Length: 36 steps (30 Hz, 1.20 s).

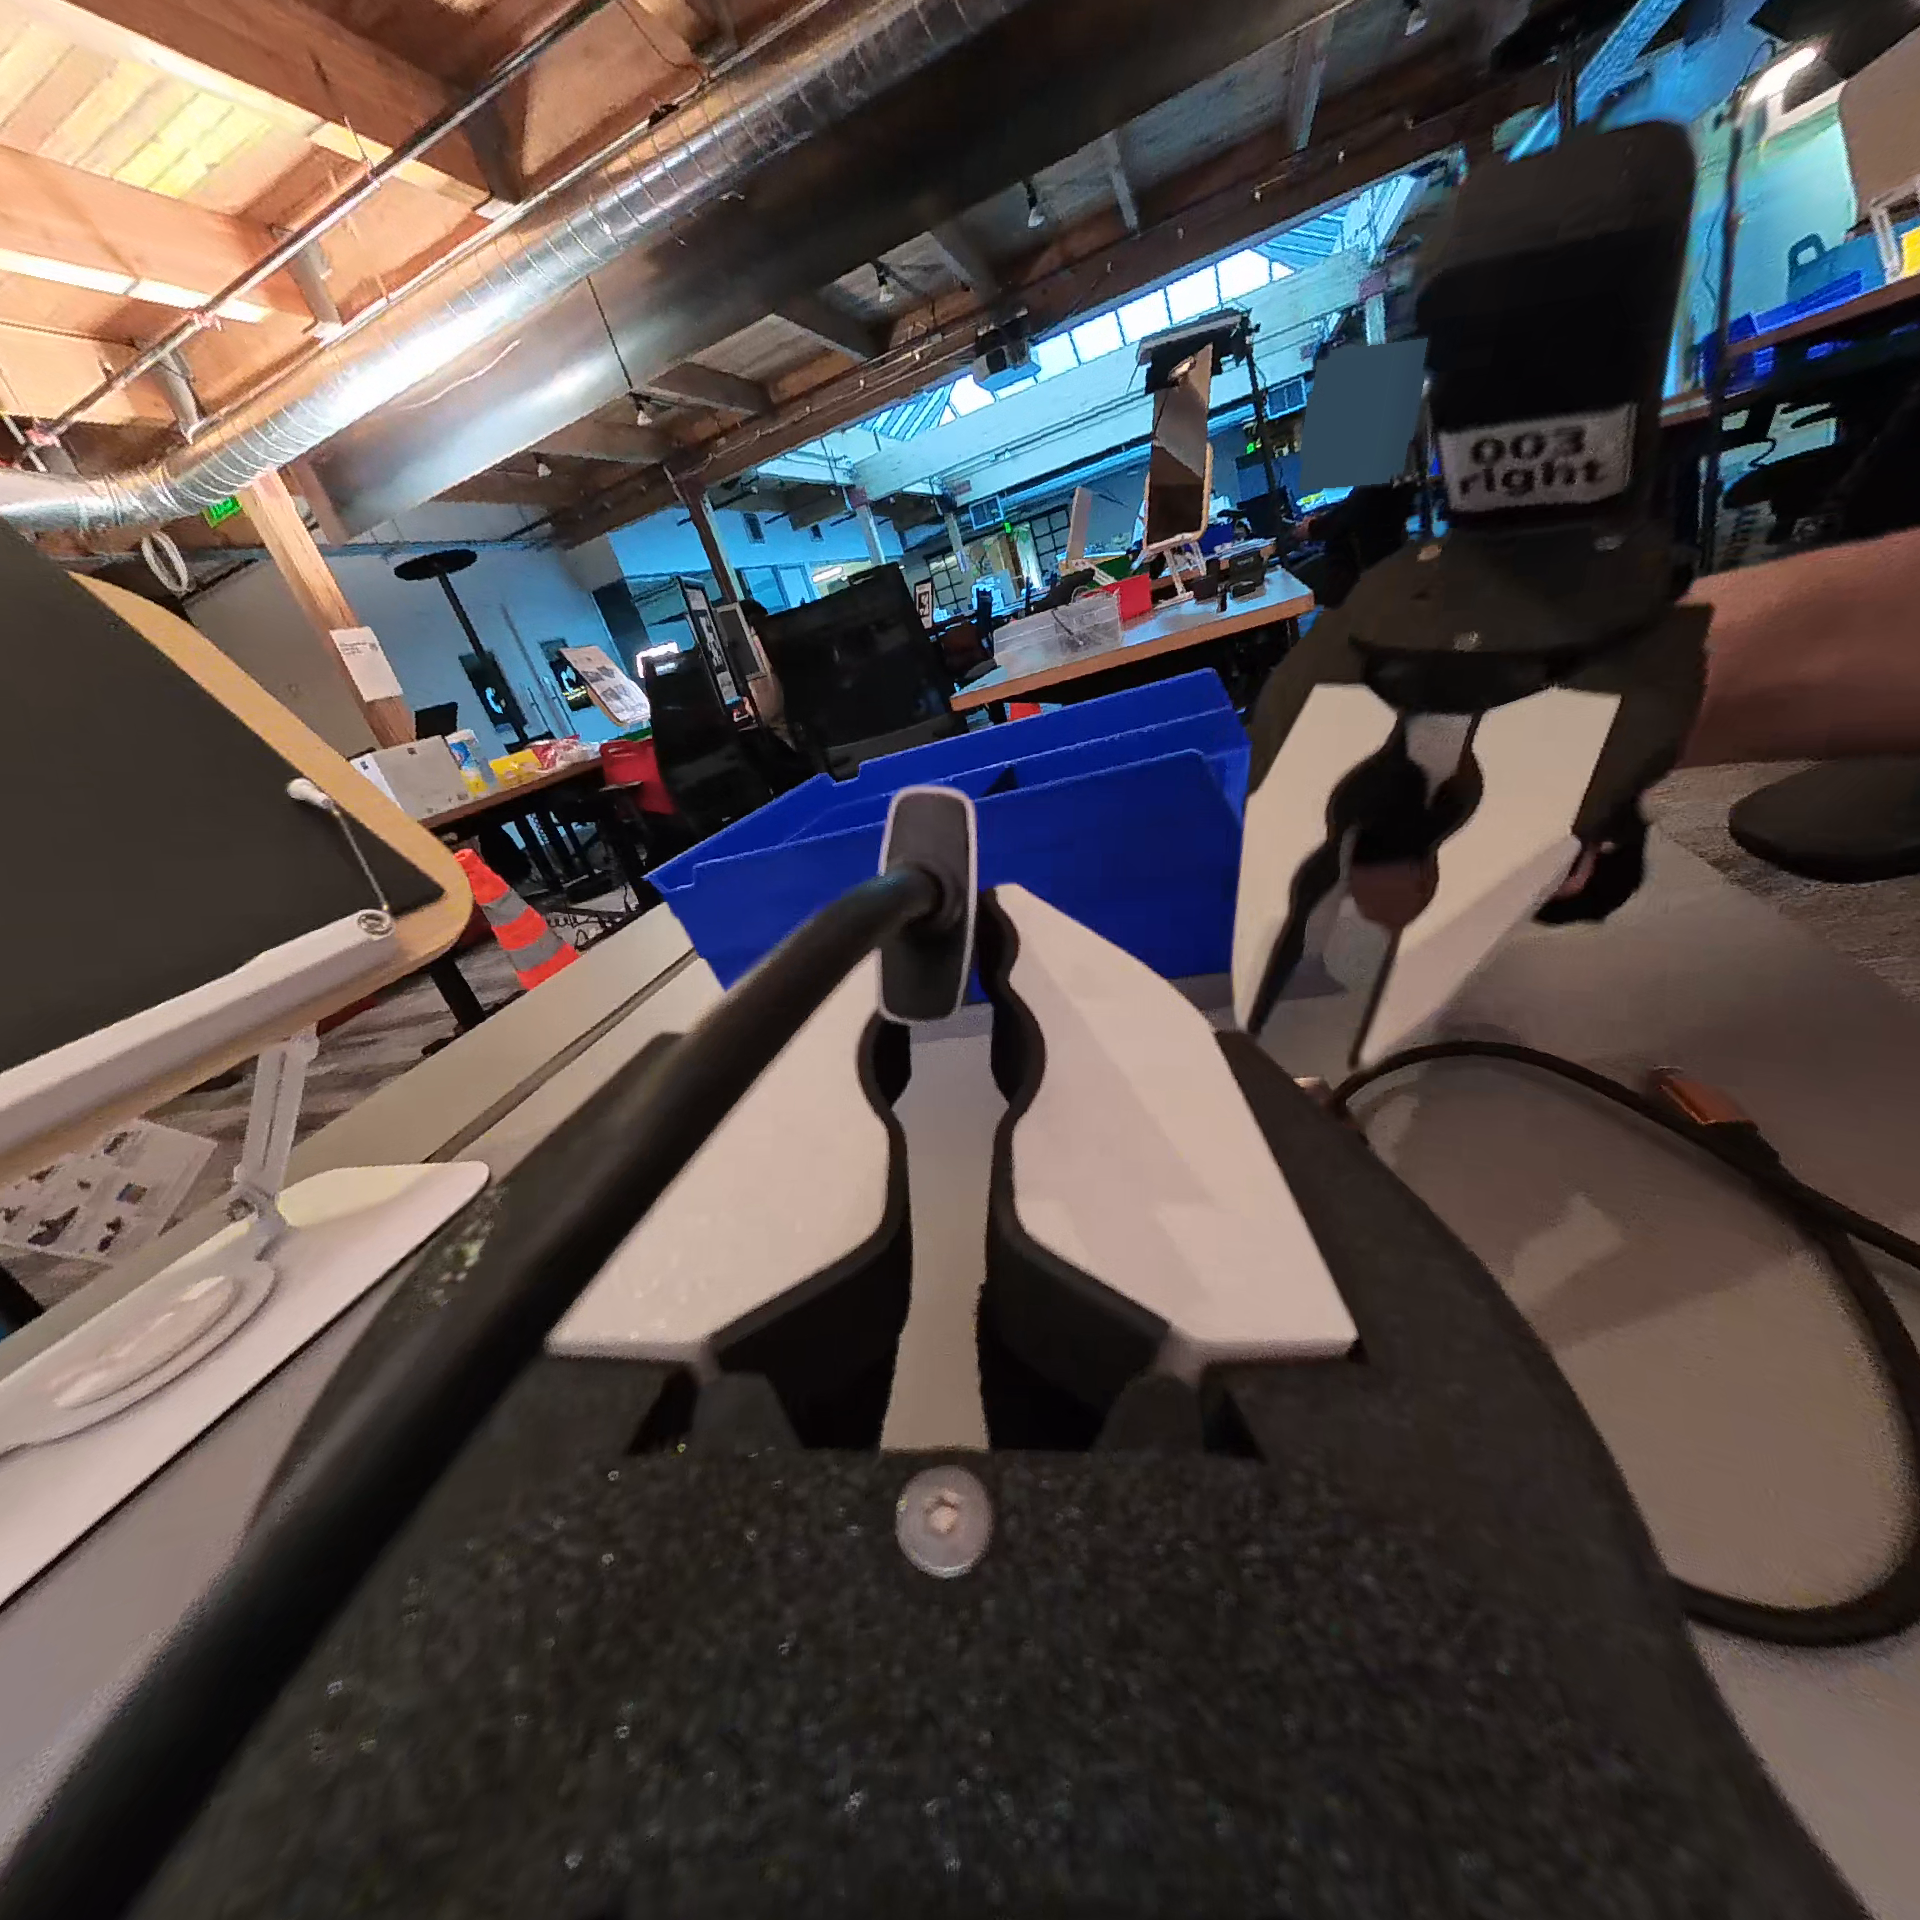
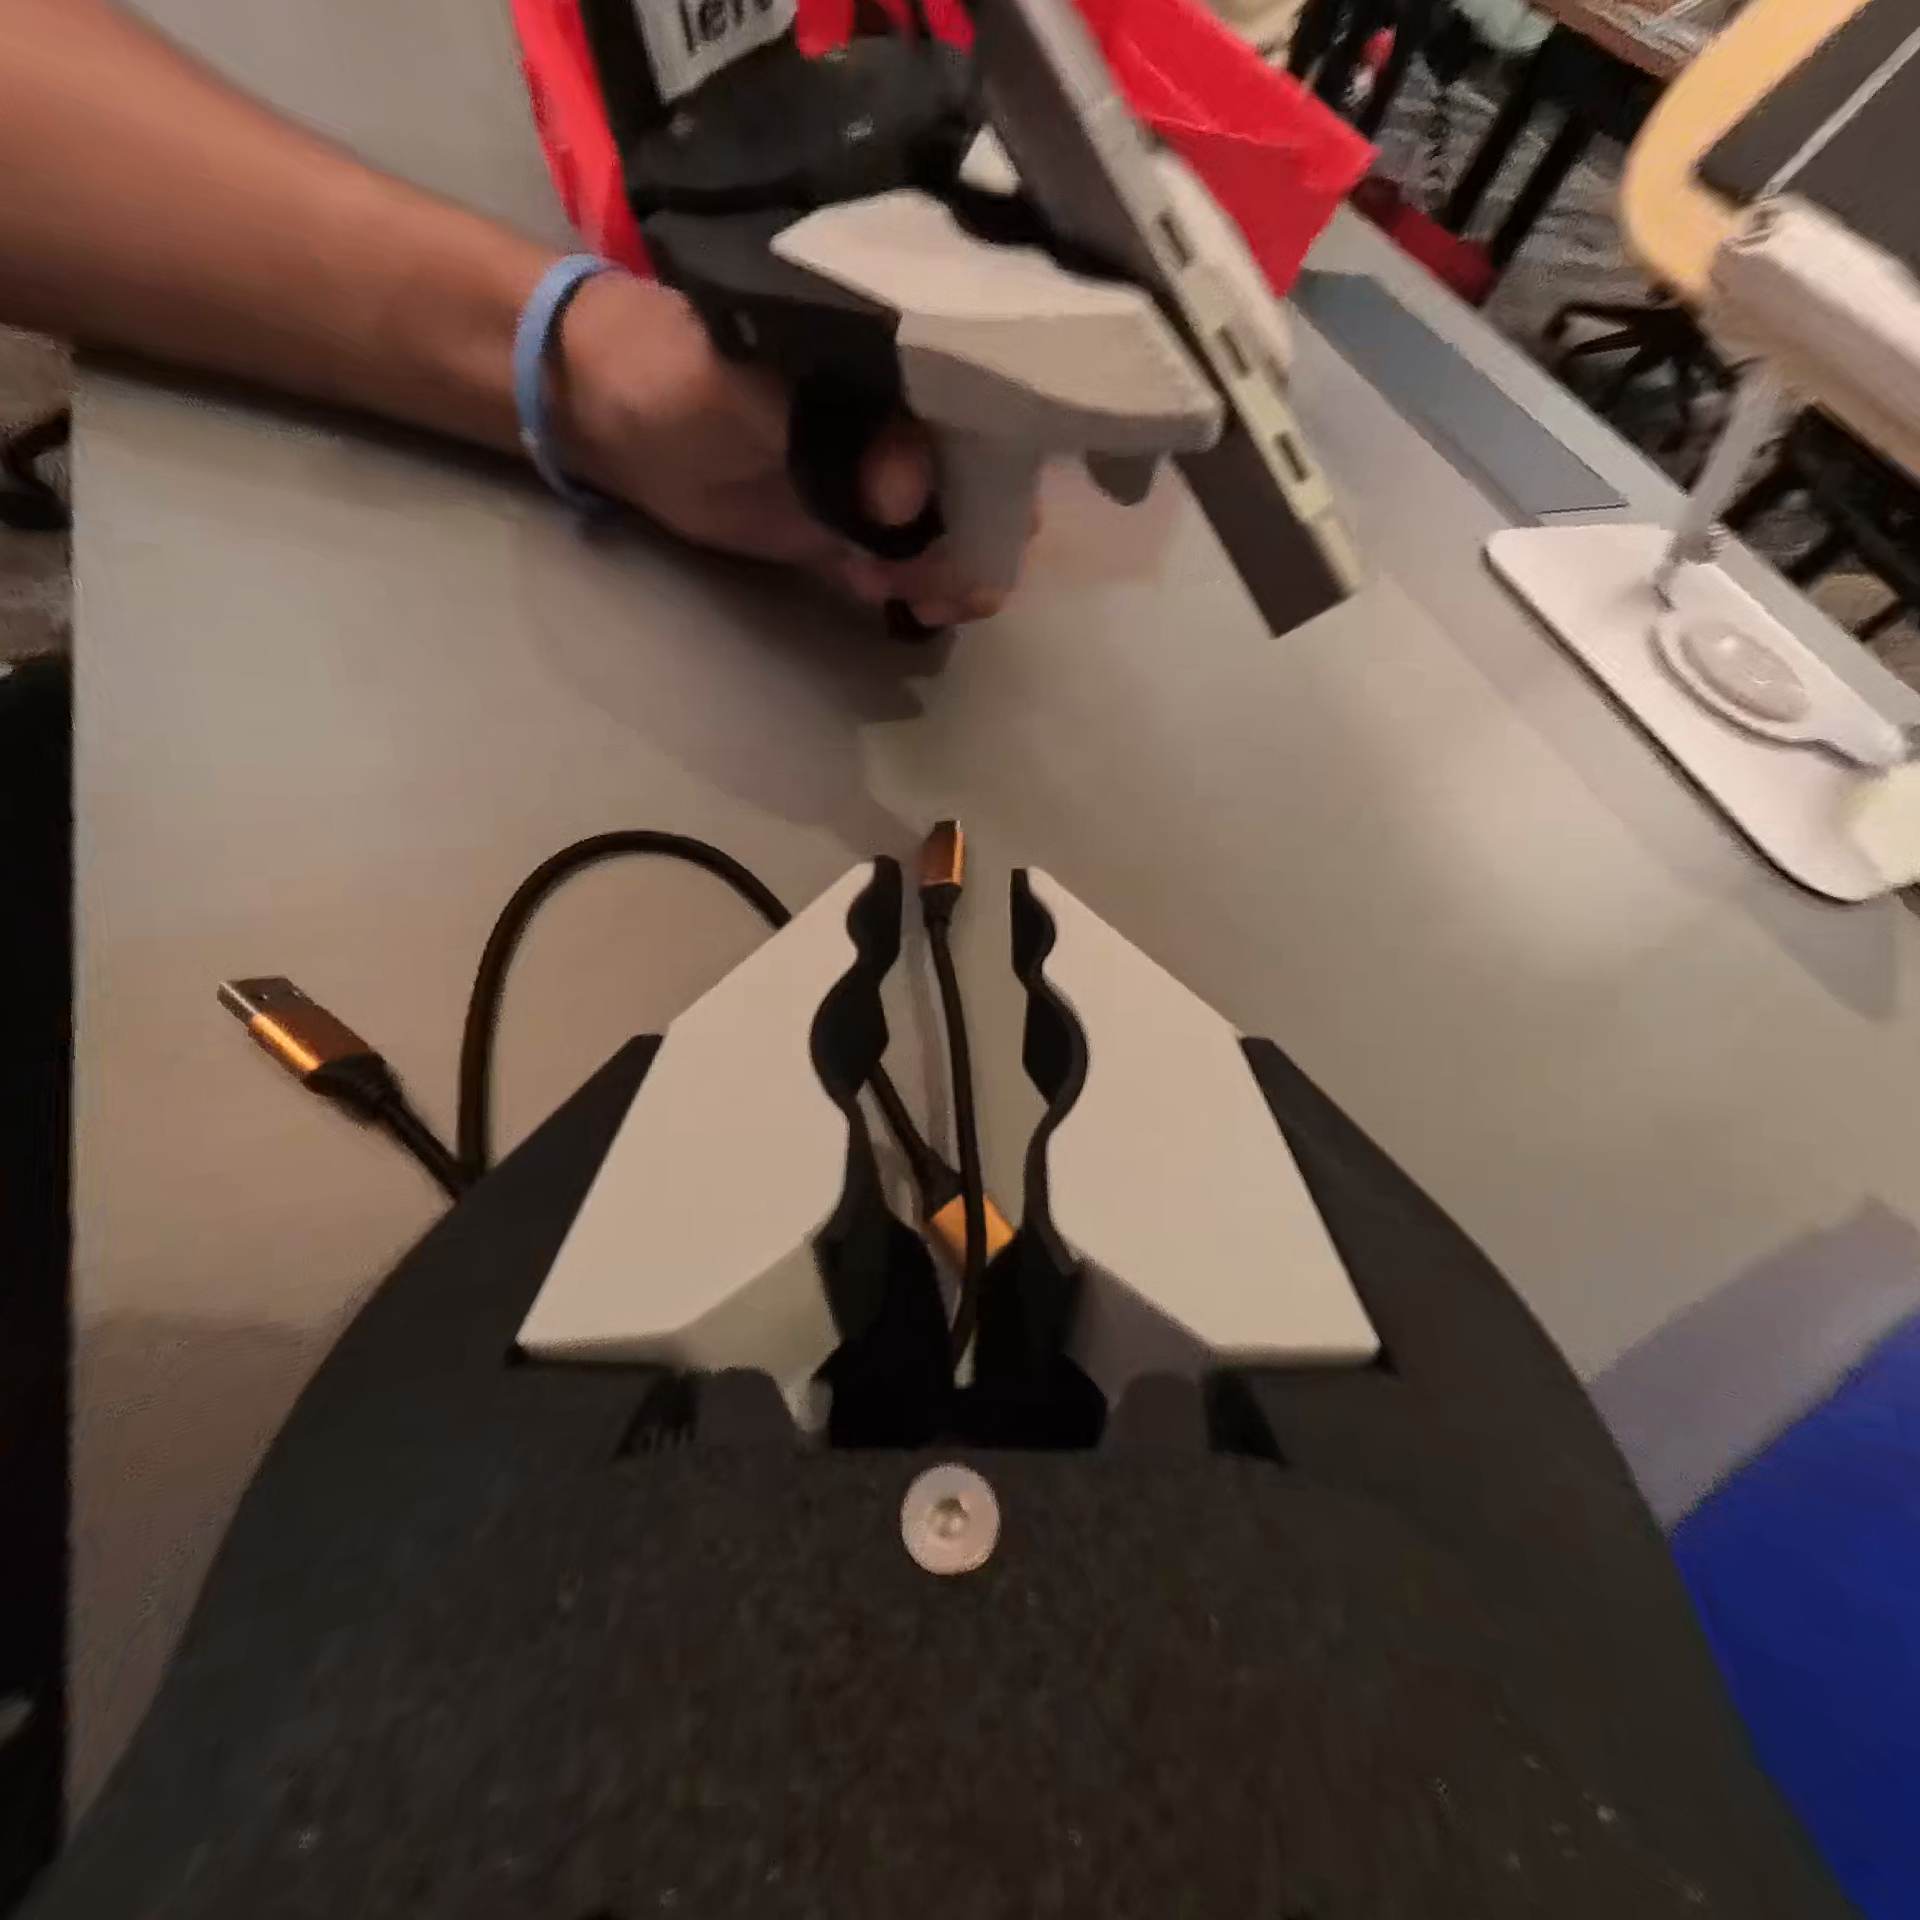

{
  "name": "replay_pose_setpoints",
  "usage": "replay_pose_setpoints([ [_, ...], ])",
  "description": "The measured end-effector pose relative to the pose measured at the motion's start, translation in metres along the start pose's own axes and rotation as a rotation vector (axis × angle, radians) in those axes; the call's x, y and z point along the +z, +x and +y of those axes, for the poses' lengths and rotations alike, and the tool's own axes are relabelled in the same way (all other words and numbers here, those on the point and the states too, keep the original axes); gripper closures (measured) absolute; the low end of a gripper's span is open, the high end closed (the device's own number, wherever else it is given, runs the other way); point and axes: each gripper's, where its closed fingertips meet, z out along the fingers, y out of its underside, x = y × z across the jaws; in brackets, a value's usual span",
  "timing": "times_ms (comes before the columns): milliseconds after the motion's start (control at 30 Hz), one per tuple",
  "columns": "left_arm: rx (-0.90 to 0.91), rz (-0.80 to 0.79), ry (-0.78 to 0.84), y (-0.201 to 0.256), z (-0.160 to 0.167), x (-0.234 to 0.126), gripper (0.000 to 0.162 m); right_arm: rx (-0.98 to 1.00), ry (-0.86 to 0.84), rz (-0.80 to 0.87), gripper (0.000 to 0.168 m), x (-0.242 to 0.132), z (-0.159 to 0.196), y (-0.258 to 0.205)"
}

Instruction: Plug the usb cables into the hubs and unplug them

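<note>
My left gripper [image 1: 935,925] is shut on a slim grey USB hub [image 1: 925,862], seen end-on, whose black lead [image 1: 623,1143] runs back to the lower left. In the right wrist view it [image 2: 1205,416] holds the hub [image 2: 1278,499] tilted above the table, ports showing. My right gripper [image 2: 951,873] is open and low over the grey table [image 2: 1351,935]. A thin black cable [image 2: 961,1039] lies between its fingers, with a small copper plug [image 2: 943,847] at the tips. The cable loops left to a copper USB plug [image 2: 291,1029]. The right gripper [image 1: 1309,1039] points down at the cable [image 1: 1766,1195].
A blue bin [image 1: 1039,831] stands at the table's far side; it also shows in the right wrist view [image 2: 1818,1558]. A white stand holding a dark board [image 1: 260,1247] sits on the left, its base [image 2: 1714,665] near the hub. A hand with a blue wristband [image 2: 540,374] grips the left gripper. A red bag [image 2: 1226,114] lies behind. My right fingertips sit around 9 centimeters from my left ones.
</note>
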Motion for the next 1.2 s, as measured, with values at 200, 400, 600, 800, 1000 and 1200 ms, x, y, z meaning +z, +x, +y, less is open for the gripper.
replay_pose_setpoints([
  [200,0.012,-0.016,0.009,-0.004,-0.001,-0.002,0.153,-0.195,-0.185,-0.083,0.147,0.039,0.024,-0.007],
  [400,-0.031,-0.036,0.025,-0.012,-0.003,-0.005,0.153,-0.277,-0.25,-0.032,0.157,0.052,0.036,-0.003],
  [600,0.04,-0.031,0.009,-0.007,-0.002,-0.004,0.153,-0.217,-0.198,0.015,0.162,0.04,0.021,0.006],
  [800,0.44,-0.101,-0.082,0.001,0.003,-0.001,0.152,0.231,-0.079,-0.053,0.163,-0.018,-0.03,0.025],
  [1000,0.78,-0.068,-0.181,0.019,0.017,0.005,0.152,0.351,-0.14,-0.112,0.163,-0.026,-0.032,0.025],
  [1200,0.899,-0.047,-0.225,0.024,0.024,0.006,0.152,0.358,-0.168,-0.137,0.163,-0.018,-0.027,0.018],
])
